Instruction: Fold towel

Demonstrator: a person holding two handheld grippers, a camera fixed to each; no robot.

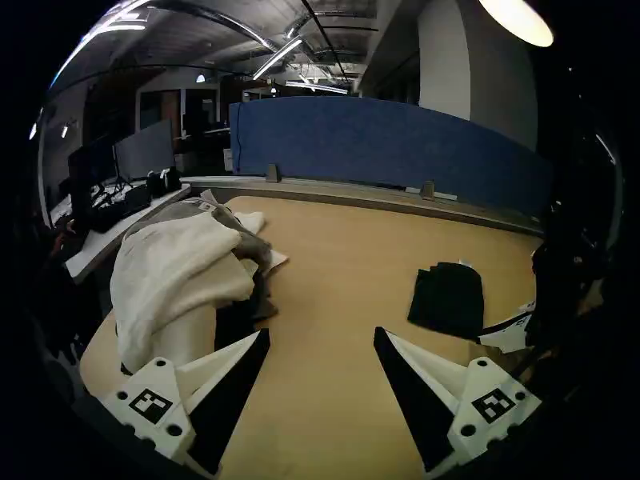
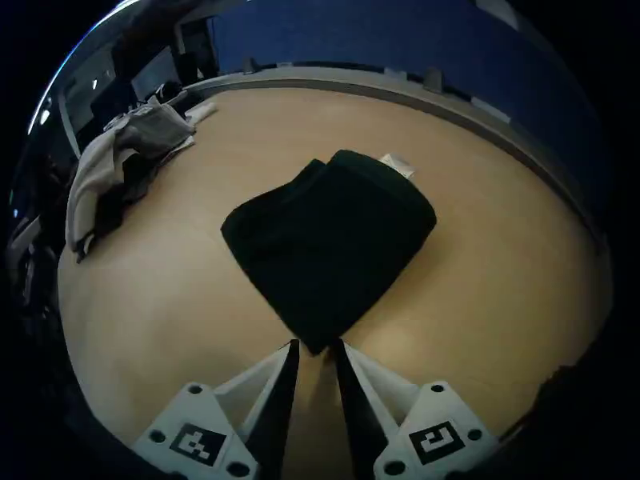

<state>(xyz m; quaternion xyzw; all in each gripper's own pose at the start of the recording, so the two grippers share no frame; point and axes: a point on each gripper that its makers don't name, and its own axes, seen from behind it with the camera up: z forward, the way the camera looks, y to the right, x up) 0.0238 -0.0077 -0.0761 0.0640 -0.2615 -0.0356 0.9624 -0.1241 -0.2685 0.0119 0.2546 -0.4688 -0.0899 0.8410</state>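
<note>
Towel on table, cloth pile well left

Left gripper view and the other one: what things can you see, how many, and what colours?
black towel: one, black, folded, middle of table
towel pile: one heap, cream and grey, table's far left
tag: one, white, at the black towel's far edge
table: one, tan wood
divider: one, blue, behind table
monitors: two, dark, far left
lights: several, white, ceiling
left gripper: one, white and black, jaws open over table
right gripper: one, white and black, jaws pinching black towel's near corner
</note>
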